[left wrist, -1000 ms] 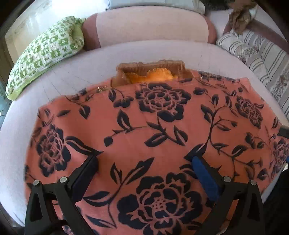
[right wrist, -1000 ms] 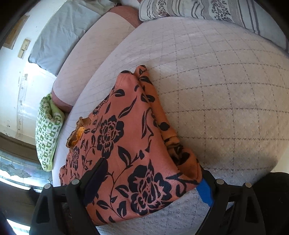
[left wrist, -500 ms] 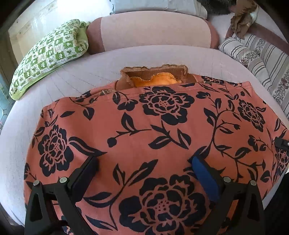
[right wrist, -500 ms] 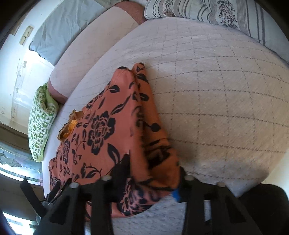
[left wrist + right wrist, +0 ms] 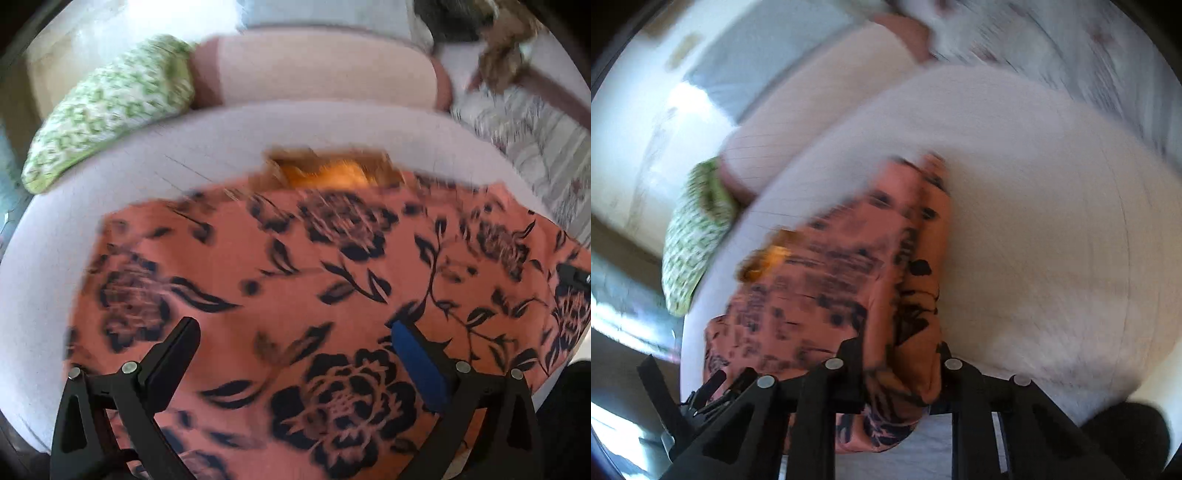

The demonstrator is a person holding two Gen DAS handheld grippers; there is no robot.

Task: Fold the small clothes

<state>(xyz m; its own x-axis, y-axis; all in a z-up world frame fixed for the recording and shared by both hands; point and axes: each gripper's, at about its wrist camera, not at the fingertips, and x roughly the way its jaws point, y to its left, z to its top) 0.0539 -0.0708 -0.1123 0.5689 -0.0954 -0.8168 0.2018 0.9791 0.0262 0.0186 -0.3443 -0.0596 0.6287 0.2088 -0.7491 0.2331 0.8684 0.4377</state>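
The left tongs (image 5: 291, 339) are hanging spread above the flowered garment (image 5: 295, 280), which is lying on the bed (image 5: 51, 266), its lower edge cut off. The right tongs (image 5: 897, 365), having just been closing, are pinching its bunched, blurred edge.

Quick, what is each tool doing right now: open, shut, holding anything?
Left tool: open, empty, over the floral garment.
Right tool: jaws just closing, clamped on the garment's bunched edge.

No readable text, label or number anywhere.
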